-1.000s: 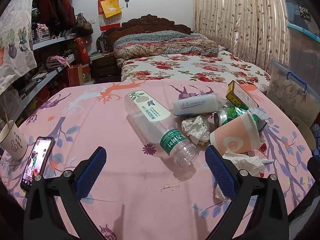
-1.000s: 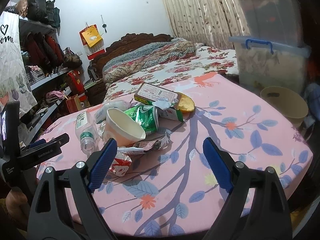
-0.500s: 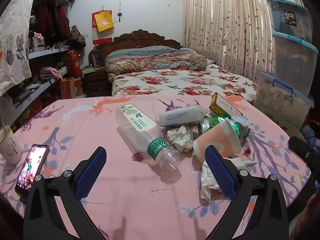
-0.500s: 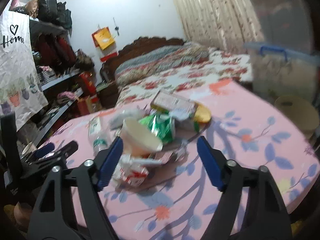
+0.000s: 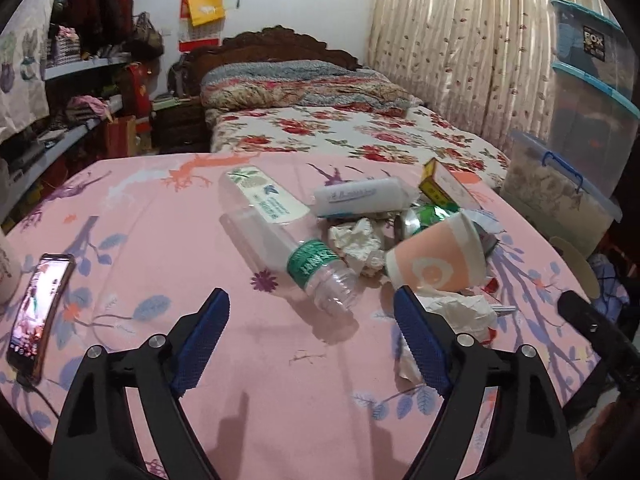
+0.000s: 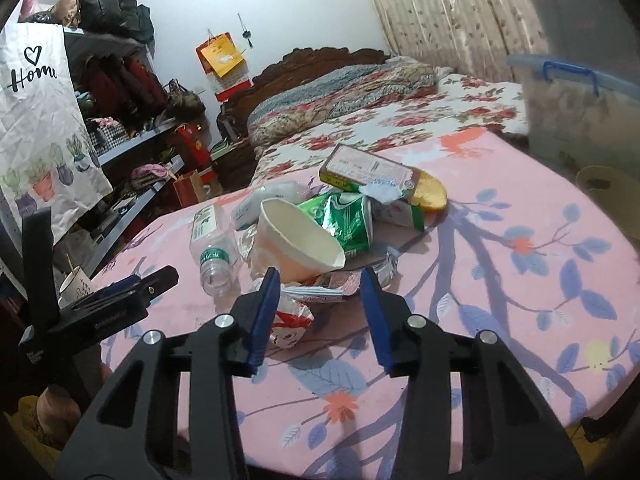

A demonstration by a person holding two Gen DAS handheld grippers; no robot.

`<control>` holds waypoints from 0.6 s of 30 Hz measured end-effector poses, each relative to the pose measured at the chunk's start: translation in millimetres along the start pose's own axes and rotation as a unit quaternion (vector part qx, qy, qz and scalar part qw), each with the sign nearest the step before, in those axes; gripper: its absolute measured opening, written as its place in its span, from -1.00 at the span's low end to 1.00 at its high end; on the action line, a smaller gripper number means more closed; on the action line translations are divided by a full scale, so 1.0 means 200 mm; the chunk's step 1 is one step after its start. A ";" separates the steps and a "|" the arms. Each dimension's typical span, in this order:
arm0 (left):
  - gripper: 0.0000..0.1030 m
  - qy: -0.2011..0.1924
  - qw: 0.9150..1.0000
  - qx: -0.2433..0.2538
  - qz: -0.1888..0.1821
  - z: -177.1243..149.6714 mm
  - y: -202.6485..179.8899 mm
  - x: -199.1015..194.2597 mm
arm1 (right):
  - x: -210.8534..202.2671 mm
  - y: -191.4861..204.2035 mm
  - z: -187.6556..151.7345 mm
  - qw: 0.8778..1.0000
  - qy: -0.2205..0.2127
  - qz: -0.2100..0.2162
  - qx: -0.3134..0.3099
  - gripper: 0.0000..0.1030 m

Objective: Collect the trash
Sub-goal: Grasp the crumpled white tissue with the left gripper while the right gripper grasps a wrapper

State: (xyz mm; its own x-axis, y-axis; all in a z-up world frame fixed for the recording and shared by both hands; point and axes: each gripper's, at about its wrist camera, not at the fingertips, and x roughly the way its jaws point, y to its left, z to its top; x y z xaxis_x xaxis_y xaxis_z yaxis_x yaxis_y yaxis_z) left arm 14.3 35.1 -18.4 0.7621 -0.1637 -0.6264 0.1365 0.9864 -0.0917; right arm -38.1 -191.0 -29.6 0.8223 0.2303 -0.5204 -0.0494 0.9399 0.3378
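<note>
A pile of trash lies on the pink floral tablecloth [image 5: 168, 240]: a clear plastic bottle [image 5: 280, 236] with a green label, a peach paper cup [image 5: 436, 260] on its side, crumpled tissue [image 5: 356, 244], a crushed green can [image 6: 348, 220], a white tube [image 5: 360, 196], a yellow-green box [image 6: 364, 170] and a red-white wrapper [image 6: 292, 320]. My left gripper [image 5: 312, 332] is open, just short of the bottle's mouth. My right gripper [image 6: 320, 300] is partly open, its fingers either side of the wrapper below the cup [image 6: 300, 240].
A phone [image 5: 36, 312] lies at the table's left edge beside a white mug [image 6: 76, 284]. Stacked plastic storage bins [image 5: 568, 184] and a tan basket [image 6: 612, 192] stand off the right side. A bed is behind the table, shelves on the left.
My right gripper has moved in towards the cup and wrapper and its jaws have narrowed. My left gripper has drawn slightly closer to the bottle.
</note>
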 end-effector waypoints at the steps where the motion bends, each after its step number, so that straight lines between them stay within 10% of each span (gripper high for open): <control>1: 0.54 0.004 1.000 0.002 -0.011 0.00 -0.01 0.00 | 0.01 -0.01 0.00 1.000 0.005 0.000 0.003 -0.14; 13: 0.70 0.080 0.984 0.088 -0.129 -0.06 -0.32 0.22 | 0.17 -0.29 -0.04 0.991 0.060 0.002 0.119 0.14; 18: 0.00 0.122 0.972 0.103 -0.173 -0.11 -0.39 0.32 | 0.31 -0.41 -0.01 0.973 0.106 0.067 0.194 0.15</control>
State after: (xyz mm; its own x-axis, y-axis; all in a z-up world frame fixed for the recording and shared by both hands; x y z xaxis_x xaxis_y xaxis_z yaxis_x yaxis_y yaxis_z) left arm 38.0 -50.9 -68.1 0.4783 -0.4515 -0.7532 0.5012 0.8447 -0.1879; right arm 14.5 -253.3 -91.4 0.6862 0.4290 -0.5874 0.1031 0.7420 0.6624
